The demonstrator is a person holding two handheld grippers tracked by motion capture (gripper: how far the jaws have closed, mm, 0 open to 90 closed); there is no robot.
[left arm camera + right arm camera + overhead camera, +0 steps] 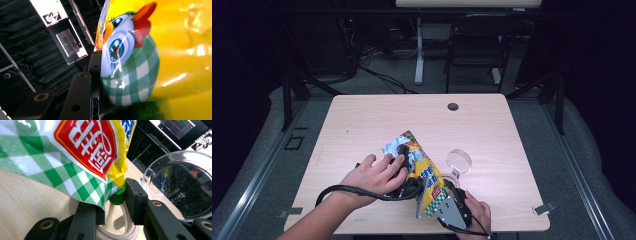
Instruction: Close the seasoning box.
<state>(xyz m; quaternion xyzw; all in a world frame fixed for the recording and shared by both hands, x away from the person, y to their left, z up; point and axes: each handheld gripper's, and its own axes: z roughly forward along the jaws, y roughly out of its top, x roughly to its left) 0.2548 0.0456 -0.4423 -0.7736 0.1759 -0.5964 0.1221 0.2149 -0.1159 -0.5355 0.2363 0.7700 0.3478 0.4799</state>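
A yellow snack bag (pixel 424 172) with a cartoon chicken and a green checked band stands tilted over the table's front middle. My left gripper (pixel 403 154) is shut on its upper part. In the left gripper view one black finger (pixel 95 65) presses the bag (pixel 140 62), and the bag hides the other. My right gripper (pixel 445 190) holds the bag's lower corner. In the right gripper view that checked corner (pixel 82 182) sits between the two jaws (pixel 108 203) and touches both.
A clear glass bowl (pixel 459 162) stands just right of the bag, close to my right gripper, with its rim (pixel 160 162) beside the right finger. A pale ring (pixel 122 232) lies under the jaws. The wooden table (pixel 362 125) has a cable hole (pixel 453 106) at the back. A chair (pixel 477 40) stands beyond the table.
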